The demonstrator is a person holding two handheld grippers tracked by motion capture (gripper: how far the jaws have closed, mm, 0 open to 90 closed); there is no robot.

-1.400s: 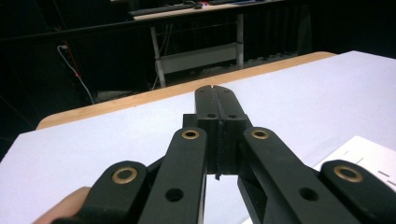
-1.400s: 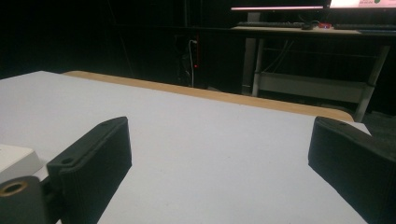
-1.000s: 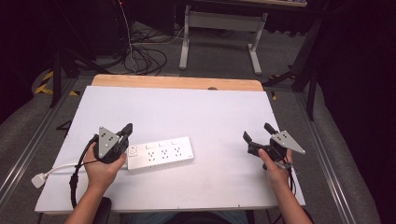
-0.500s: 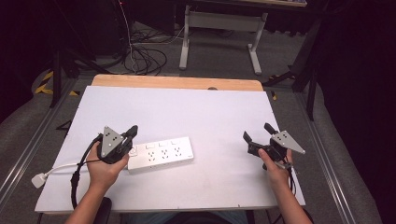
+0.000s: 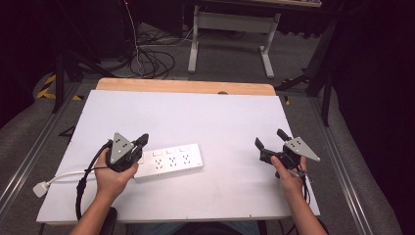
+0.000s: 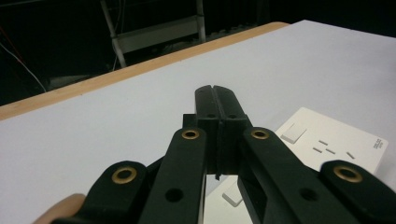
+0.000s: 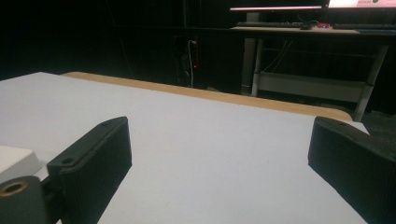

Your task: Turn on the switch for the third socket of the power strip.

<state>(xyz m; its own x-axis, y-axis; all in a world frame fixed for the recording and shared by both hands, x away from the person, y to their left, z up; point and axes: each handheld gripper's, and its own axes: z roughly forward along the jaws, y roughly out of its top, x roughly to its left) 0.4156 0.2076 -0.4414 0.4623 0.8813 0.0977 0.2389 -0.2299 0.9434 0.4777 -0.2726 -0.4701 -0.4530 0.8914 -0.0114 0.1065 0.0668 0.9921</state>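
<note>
Since the earlier frame almost nothing has shifted: both hands keep their places, and only the left tongs [image 5: 142, 140] seem tilted slightly differently over the strip's near end. Largest is the white tabletop [image 5: 195, 117], with a bare wooden strip along its far edge and dark floor, cables and a metal stand beyond it. On its left half lies the power strip [image 5: 169, 161], a long white block set at a slight slant, sockets facing up, its white cord [image 5: 63, 176] running off its left end to a plug [image 5: 40, 188] near the tabletop's left edge. The left hand [image 5: 111, 178] holds its tongs just above the strip's left end; in the left gripper view the two black jaws are pressed together with nothing between them, the strip's switches and sockets [image 6: 327, 140] showing just beside and under them. Well apart, near the right edge, the right hand [image 5: 288, 178] holds the right tongs [image 5: 269, 138] spread wide over bare tabletop, pinching nothing; a white corner of the strip [image 7: 14, 161] shows at the left of the right gripper view.
</note>
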